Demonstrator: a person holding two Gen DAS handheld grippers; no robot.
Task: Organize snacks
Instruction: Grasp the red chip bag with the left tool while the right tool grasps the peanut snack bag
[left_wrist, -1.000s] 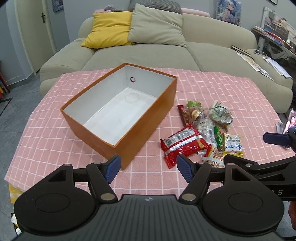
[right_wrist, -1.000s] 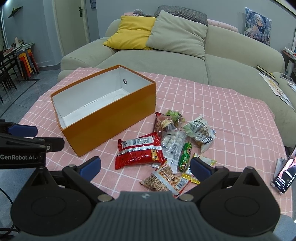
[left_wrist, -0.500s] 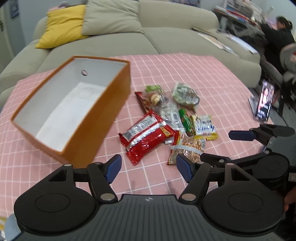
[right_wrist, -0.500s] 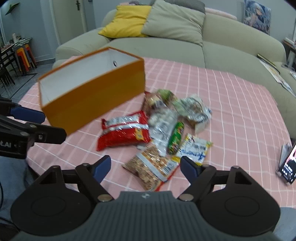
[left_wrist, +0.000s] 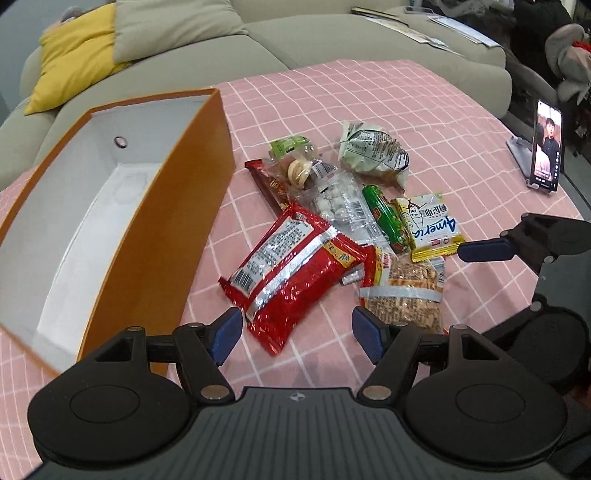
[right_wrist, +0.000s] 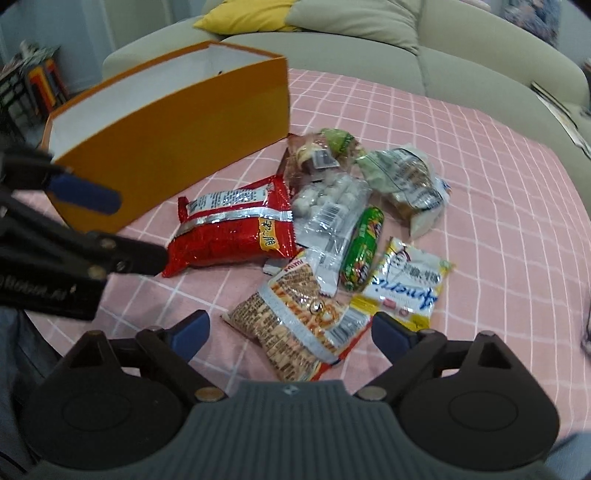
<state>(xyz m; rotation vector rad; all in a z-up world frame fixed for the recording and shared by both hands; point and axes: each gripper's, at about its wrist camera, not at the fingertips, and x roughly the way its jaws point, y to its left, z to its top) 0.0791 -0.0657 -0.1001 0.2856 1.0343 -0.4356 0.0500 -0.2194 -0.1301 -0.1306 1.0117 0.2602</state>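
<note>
Above the snack pile (left_wrist: 343, 229), both grippers hover agape.

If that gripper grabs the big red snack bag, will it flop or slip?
The red bag looks puffy and crinkly, so it would probably give under the fingers yet hold its shape. Its glossy foil may be slippery. It seems light for its size.

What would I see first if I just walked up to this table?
Probably the heap of snack packets in the middle of the pink checked tablecloth, above all the shiny red bag at its near edge. Next, the big orange box to its left, open on top and white inside, with nothing showing in it. Two open grippers hang over the near side: the left gripper by the red bag, the right gripper over a peanut packet.
</note>
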